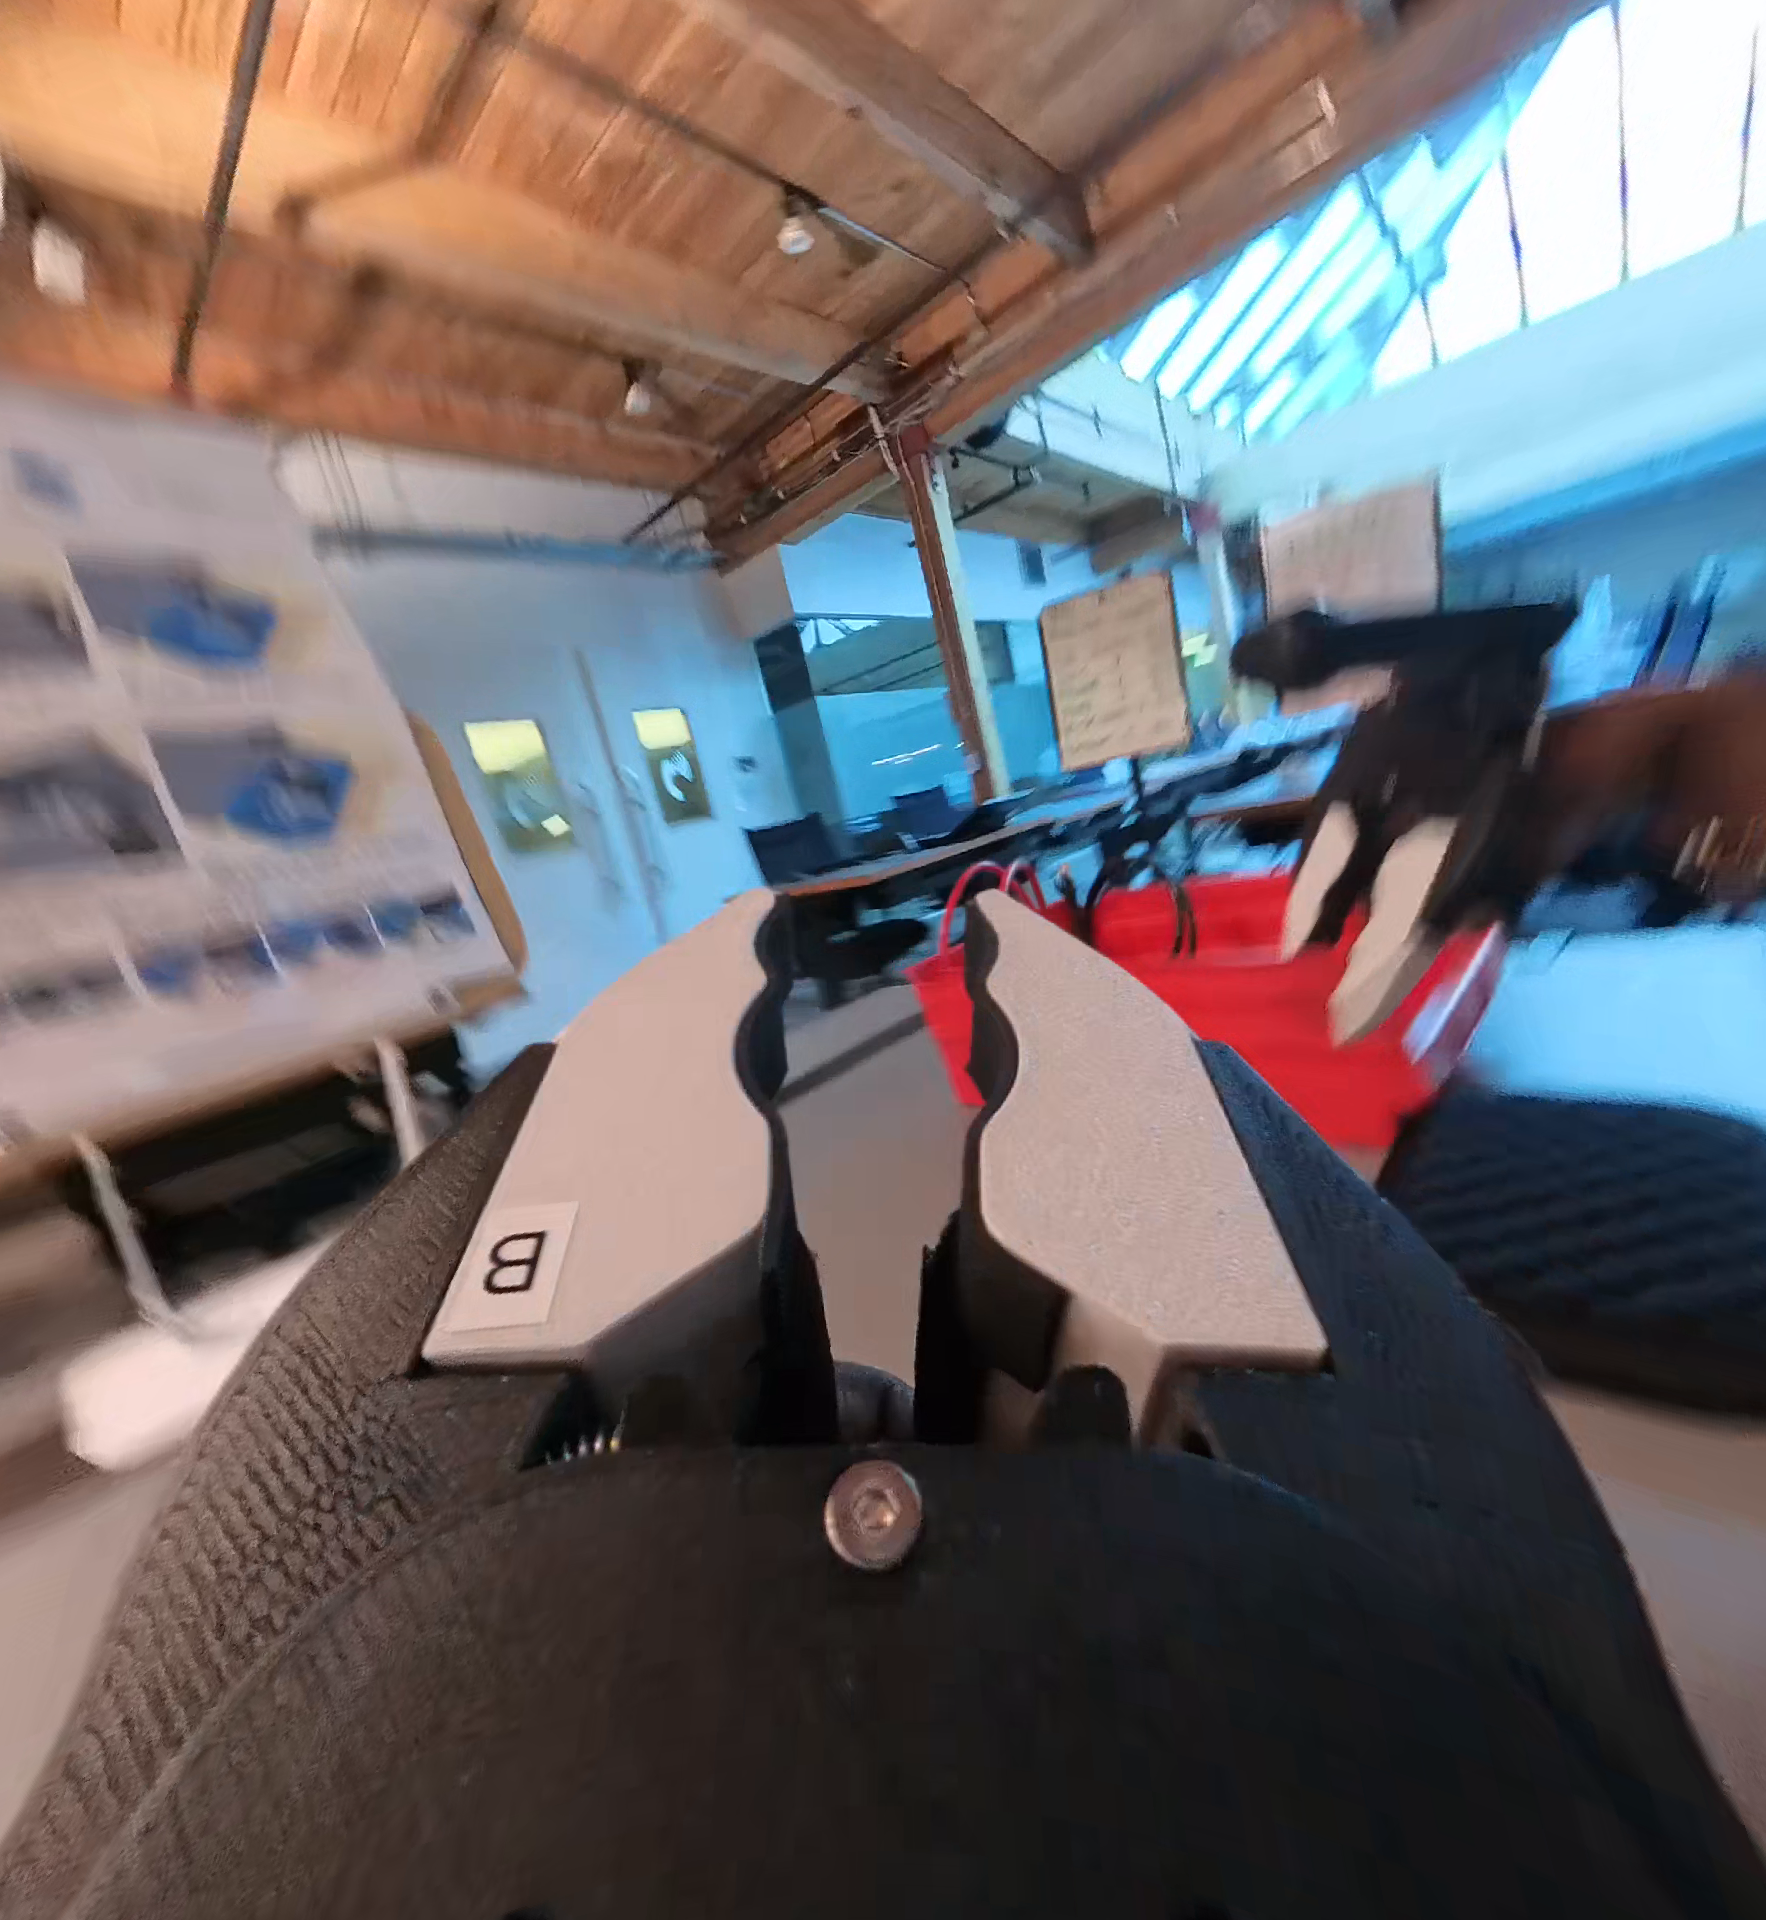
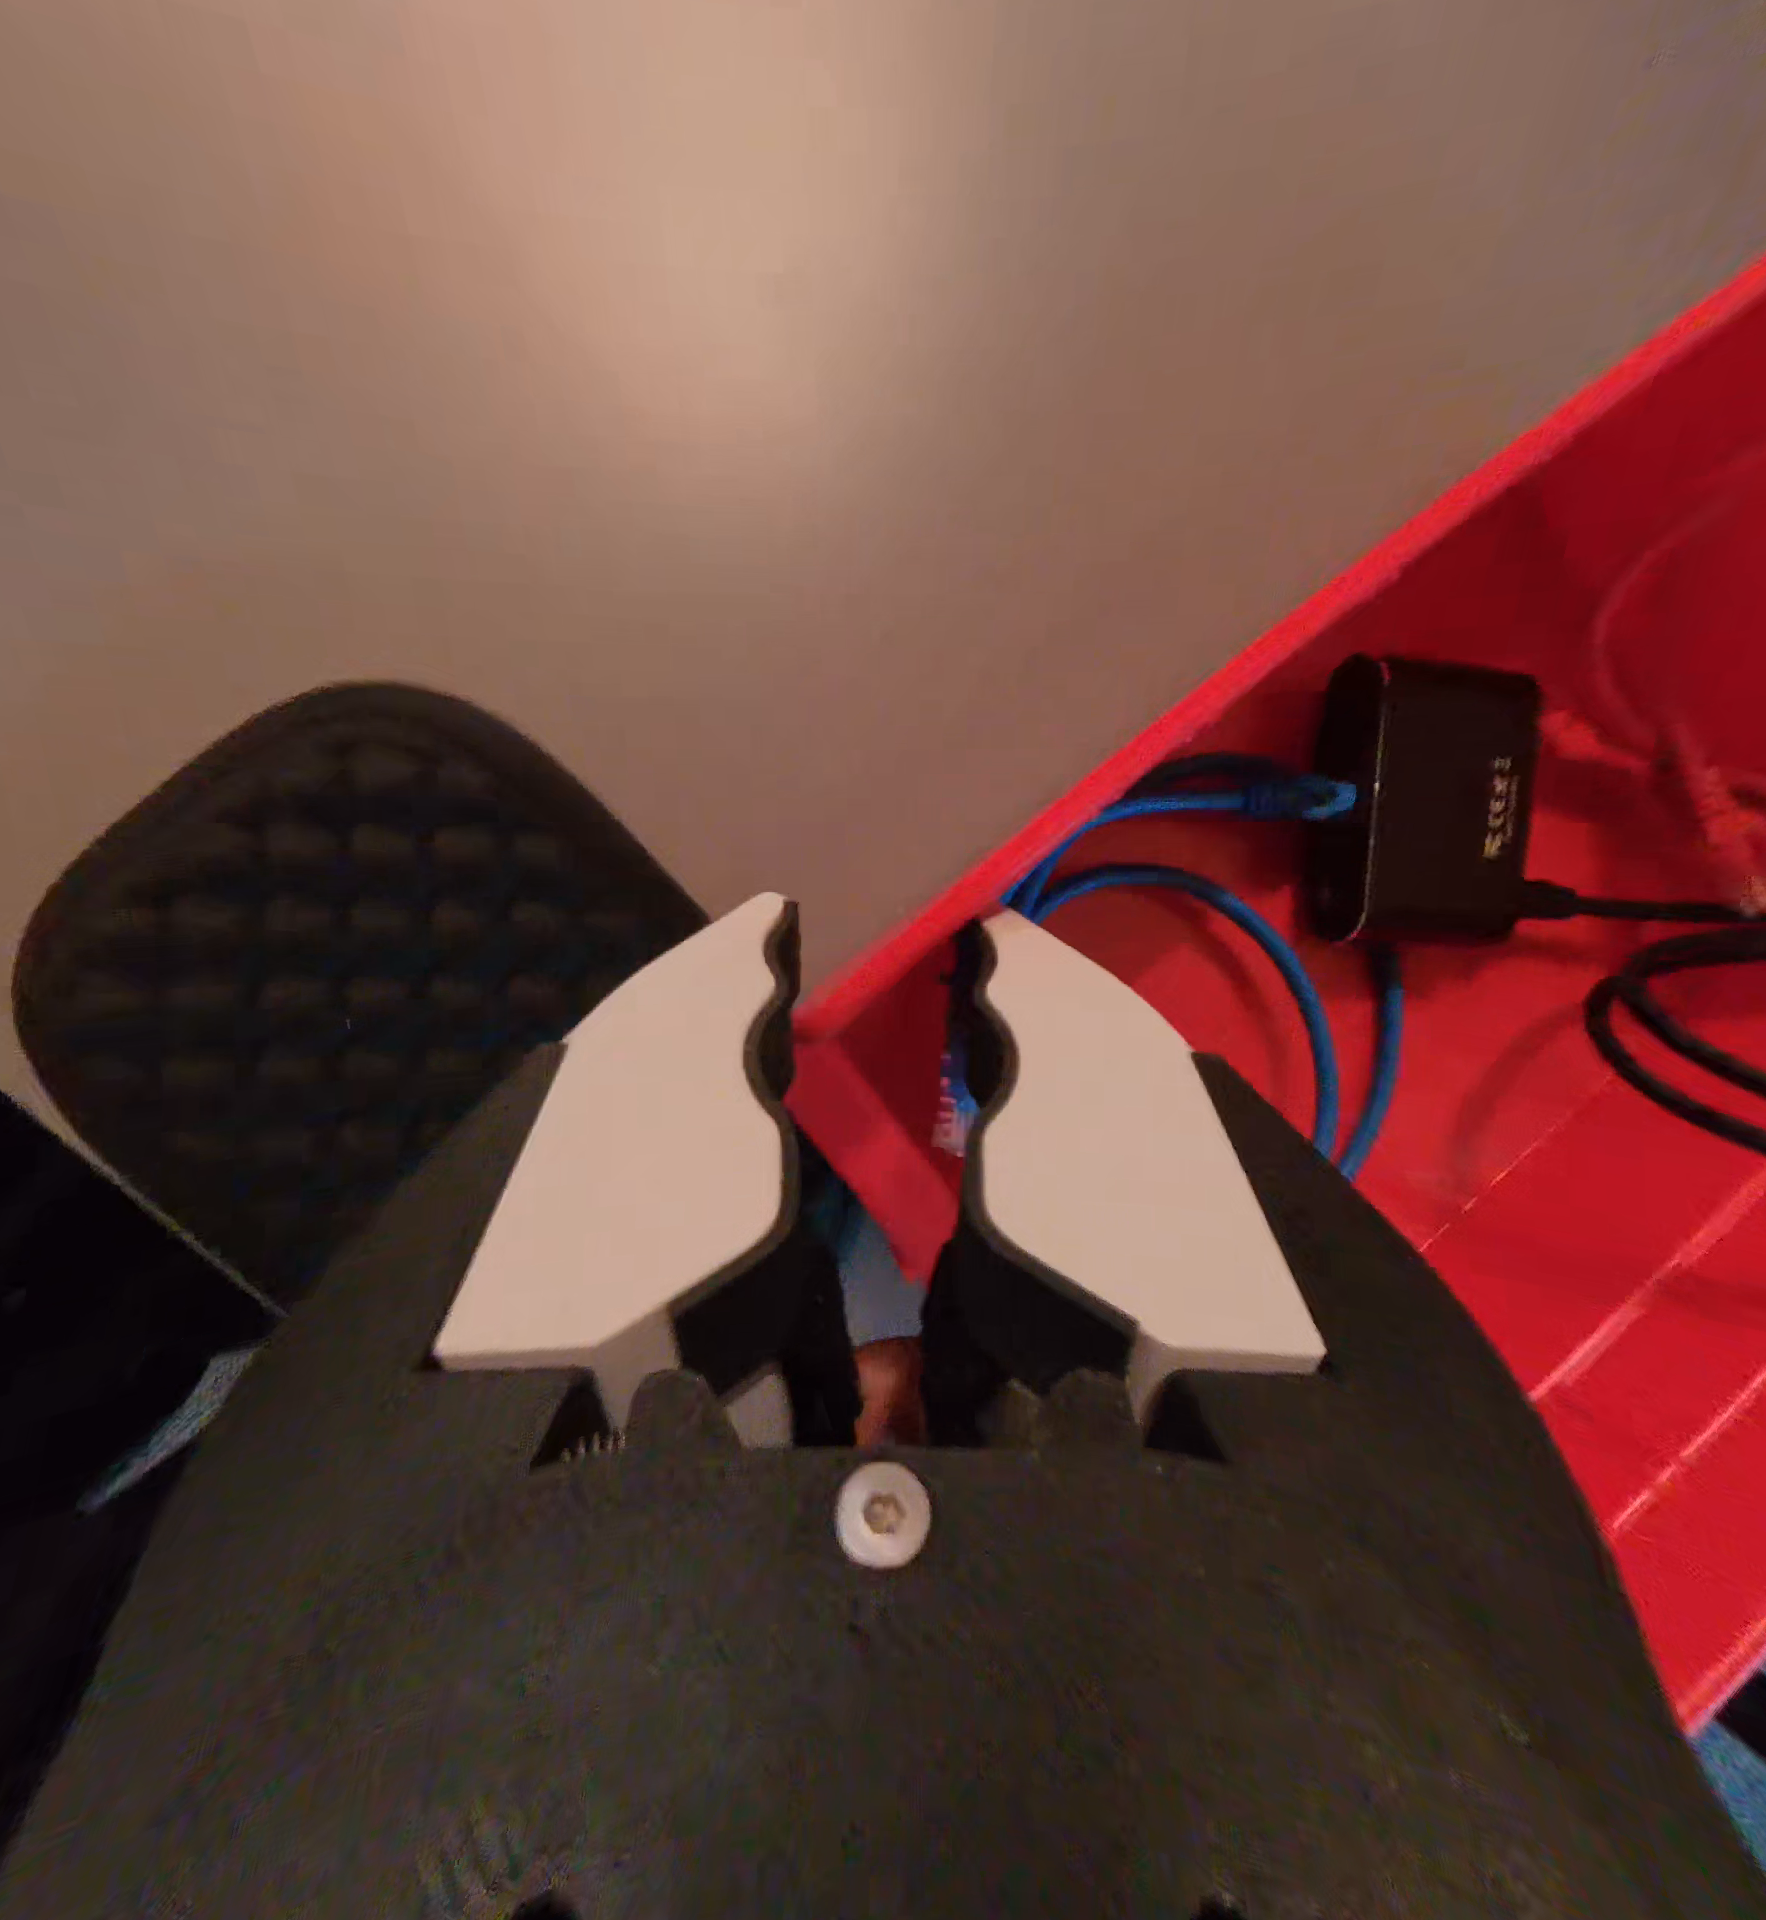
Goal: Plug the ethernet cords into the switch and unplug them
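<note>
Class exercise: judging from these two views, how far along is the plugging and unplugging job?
Done: a blue cord sits plugged into the switch in the red tray. In hand: nothing; left gripper and right gripper are open, empty. Left: the red cord lies unplugged; later, unplugging.

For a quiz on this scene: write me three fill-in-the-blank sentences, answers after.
1. The switch lies in a ____ tray.
2. The cord plugged into the switch is ____.
3. The right claw holds ____.
Answers: red; blue; nothing
</note>
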Motion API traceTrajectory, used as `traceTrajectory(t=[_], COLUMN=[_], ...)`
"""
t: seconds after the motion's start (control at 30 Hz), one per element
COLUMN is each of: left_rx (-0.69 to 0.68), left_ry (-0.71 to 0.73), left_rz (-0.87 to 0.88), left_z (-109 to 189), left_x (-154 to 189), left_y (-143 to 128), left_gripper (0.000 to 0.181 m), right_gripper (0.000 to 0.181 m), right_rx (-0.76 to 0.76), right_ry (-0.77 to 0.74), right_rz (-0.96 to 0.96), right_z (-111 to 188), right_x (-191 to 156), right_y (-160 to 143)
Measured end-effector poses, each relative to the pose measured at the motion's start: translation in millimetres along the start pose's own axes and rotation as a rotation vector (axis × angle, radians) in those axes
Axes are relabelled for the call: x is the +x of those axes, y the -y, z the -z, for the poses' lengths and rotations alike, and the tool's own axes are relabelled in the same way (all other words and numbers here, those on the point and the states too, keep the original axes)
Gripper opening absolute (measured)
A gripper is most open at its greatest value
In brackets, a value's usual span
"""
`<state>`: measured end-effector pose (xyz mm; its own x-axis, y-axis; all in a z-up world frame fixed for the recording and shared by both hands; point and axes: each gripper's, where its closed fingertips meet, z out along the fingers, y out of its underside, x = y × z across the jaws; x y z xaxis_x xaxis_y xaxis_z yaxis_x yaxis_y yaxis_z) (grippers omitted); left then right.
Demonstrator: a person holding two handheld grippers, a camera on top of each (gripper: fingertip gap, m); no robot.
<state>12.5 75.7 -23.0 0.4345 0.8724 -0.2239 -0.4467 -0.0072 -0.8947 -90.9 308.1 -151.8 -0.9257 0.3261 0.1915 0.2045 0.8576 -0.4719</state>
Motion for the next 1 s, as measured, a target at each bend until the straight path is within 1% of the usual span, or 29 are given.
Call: traceTrajectory(t=[0.07, 0.13, 0.27, 0.47, 0.67, 0.83, 1.0], left_rx=[0.009, 0.013, 0.016, 0.019, 0.028, 0.048, 0.128], left_ry=[0.021, 0.036, 0.042, 0.033, 0.055, 0.075, 0.109], left_rz=[0.084, 0.118, 0.096, 0.022, -0.004, 0.000, -0.028], left_z=[1, 2, 2, 1, 6, 9, 17], left_x=[-9, -14, -15, -10, -17, -23, -29], left_y=[0, -1, 0, 0, 0, 2, 18], left_gripper=[0.032, 0.032, 0.032, 0.032, 0.032, 0.031, 0.030], right_gripper=[0.029, 0.030, 0.030, 0.031, 0.030, 0.031, 0.031], right_rx=[0.012, 0.024, 0.050, 0.126, 0.202, 0.280, 0.306], right_ry=[-0.031, -0.050, -0.077, -0.124, -0.110, -0.067, -0.078], right_rz=[-0.002, -0.010, -0.009, 0.042, 0.135, 0.155, 0.263], right_z=[-7, -11, -18, -32, -44, -58, -73], right_x=[-2, -4, -11, -29, -60, -89, -121], right_y=[13, 22, 38, 70, 104, 143, 181])
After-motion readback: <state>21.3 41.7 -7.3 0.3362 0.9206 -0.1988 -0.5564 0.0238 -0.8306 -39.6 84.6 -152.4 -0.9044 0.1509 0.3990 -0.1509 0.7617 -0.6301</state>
